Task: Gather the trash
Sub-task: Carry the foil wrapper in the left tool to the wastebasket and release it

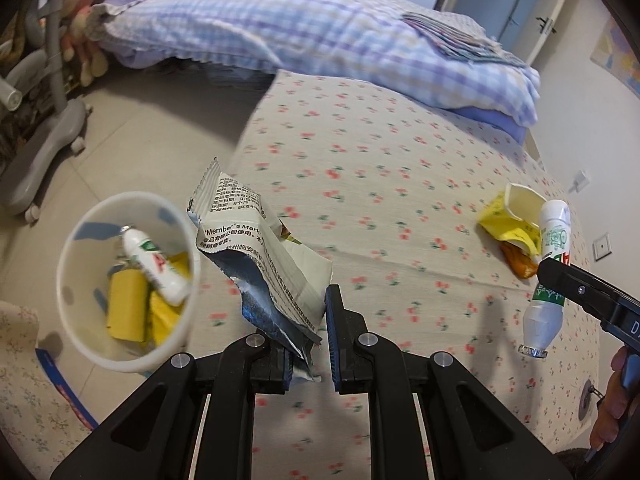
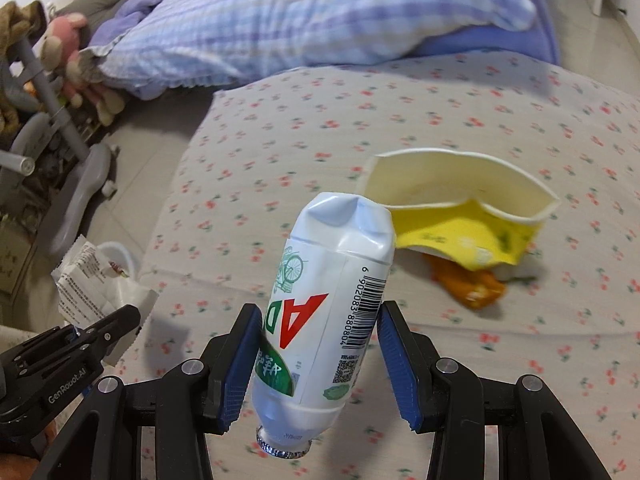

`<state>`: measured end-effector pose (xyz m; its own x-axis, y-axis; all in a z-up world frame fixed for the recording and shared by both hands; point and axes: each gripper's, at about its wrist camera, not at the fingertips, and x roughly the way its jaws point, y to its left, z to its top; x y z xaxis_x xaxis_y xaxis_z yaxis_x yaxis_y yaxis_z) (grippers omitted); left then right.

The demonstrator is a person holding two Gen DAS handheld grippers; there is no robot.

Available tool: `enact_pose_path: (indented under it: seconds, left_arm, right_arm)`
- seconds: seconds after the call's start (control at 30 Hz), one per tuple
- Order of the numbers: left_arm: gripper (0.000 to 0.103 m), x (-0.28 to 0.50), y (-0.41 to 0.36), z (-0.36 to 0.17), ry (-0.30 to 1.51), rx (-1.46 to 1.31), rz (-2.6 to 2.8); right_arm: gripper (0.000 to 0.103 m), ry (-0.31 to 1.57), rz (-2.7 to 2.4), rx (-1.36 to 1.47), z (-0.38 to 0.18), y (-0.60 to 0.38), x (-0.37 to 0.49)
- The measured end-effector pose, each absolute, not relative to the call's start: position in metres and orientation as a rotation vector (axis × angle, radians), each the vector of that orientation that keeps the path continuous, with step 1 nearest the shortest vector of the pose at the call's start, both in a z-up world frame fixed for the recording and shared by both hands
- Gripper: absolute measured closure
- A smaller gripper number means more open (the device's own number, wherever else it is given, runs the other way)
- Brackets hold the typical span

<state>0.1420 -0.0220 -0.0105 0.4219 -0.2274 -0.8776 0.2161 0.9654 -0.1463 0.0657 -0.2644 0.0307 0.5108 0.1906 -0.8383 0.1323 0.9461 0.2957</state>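
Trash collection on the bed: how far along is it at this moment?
Done: the white bin on the floor already holds a small white bottle and yellow packaging. In hand: the left hand-held gripper pinches a torn snack wrapper; the right hand-held gripper grips an upside-down white drink bottle. Left: a crushed yellow paper cup and an orange wrapper lie on the floral sheet.

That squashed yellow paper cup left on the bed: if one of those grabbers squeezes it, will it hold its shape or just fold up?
The yellow paper cup would probably fold further: its rim is already bent flat and its wall creased. It looks light, so it should lift easily. Being crushed, it is unlikely to roll, though it rests partly on an orange wrapper and might drag that along.
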Motion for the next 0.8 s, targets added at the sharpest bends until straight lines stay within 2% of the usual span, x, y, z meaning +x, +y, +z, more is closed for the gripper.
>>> enact_pose_path:
  seconds: [0.63,0.8]
  left_arm:
    - [0.088,0.162,0.107,-0.034,1.16,-0.122,-0.114]
    - [0.084,0.173,0.128,-0.045,1.194,-0.133,-0.084]
  right_arm:
    - [0.051,1.066,0.124,0.271,0.02,-0.187,0.102]
    - [0.051,1.067,0.153,0.258,0.016,-0.171,0.108]
